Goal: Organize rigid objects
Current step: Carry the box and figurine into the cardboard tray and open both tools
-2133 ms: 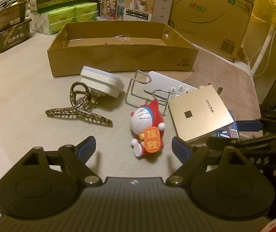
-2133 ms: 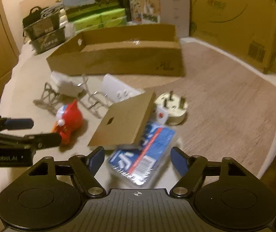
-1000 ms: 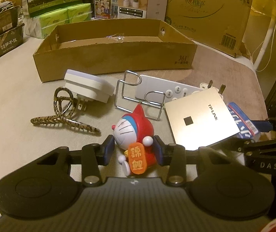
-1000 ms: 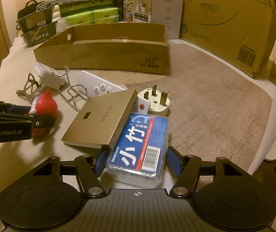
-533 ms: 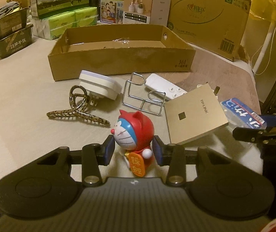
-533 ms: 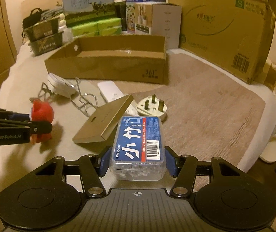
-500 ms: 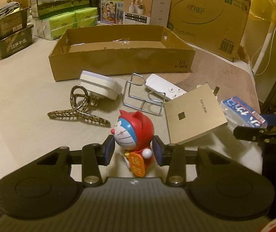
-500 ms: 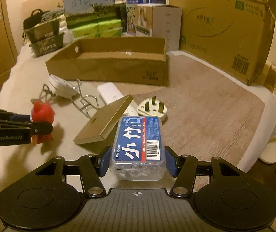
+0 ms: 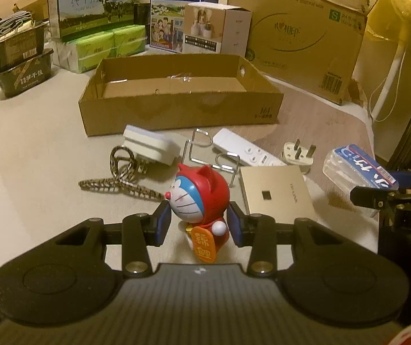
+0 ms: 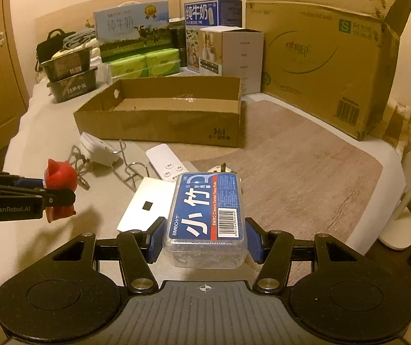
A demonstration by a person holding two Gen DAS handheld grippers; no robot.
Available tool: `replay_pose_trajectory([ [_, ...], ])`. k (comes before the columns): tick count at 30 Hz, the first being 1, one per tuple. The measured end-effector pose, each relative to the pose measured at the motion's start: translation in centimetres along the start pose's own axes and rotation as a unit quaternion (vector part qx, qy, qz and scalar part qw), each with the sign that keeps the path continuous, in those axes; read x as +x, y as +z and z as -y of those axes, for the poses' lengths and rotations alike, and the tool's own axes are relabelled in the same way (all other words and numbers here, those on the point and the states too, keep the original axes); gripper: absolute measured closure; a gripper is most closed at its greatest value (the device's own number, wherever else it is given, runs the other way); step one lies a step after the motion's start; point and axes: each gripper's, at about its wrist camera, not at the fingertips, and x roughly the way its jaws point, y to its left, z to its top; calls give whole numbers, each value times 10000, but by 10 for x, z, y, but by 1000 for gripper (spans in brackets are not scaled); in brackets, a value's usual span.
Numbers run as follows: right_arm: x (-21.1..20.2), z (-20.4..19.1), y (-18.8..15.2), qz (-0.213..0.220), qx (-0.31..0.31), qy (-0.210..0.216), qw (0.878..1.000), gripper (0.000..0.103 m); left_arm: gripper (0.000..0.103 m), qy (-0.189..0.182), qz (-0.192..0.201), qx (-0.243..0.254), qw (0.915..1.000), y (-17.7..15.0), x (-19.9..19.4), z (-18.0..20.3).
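**Both grippers loaded, clear of the worktop**

My left gripper has its jaws clamped on the red cat figurine. My right gripper has its jaws pressed on the blue-labelled floss box. The open cardboard tray sits at the far side, beyond the gold router and white remote.

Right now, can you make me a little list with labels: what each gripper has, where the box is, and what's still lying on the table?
left hand-held gripper: shut on the red cat-robot plastic figurine
right hand-held gripper: shut on the clear plastic floss-pick box with a blue label
shallow brown cardboard tray: ahead of both, nothing big inside
still lying down: flat gold square router, white remote, white three-pin plug, leopard-print hair claw, bent wire rack, white charger block
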Motion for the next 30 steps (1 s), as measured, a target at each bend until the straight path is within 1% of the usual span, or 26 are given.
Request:
replay_pose_trajectory([
  [7, 2, -4, 19, 132, -11, 124, 9998, 46, 65, -6, 127, 33, 9999, 22, -4, -4],
  [15, 18, -12, 59, 322, -122, 312, 9989, 46, 65, 18, 327, 84, 9994, 61, -1, -16],
  [23, 50, -16, 113, 458, -202, 447, 9977, 46, 65, 53, 481, 73, 9988, 106, 13, -37],
  [30, 94, -15, 155, 346, -194, 524, 9978, 46, 65, 180, 476, 194, 9985, 143, 41, -60],
])
